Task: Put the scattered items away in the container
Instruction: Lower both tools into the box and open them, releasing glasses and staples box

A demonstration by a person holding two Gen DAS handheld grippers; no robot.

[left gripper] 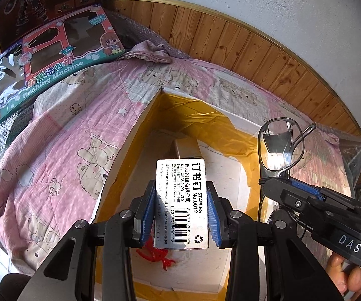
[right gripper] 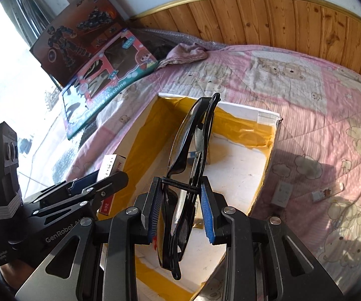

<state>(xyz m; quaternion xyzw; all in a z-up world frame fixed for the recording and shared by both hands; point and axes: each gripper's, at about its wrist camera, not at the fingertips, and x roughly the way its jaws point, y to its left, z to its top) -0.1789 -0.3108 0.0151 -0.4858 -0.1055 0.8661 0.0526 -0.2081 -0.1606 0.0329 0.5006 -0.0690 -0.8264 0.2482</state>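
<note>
A white staples box with a barcode label sits between the blue pads of my left gripper, which is shut on it. It hangs over the open white carton lined with yellow tape. My right gripper is shut on black glasses, held on edge above the same carton. Each gripper shows in the other's view: the right gripper with the glasses, and the left gripper with the staples box. A red item and a small box lie inside the carton.
The carton rests on a pink bear-print bedspread. Toy boxes lean at the far left corner, against a wood-panelled wall. A small white card and a small packet lie on the bedspread right of the carton.
</note>
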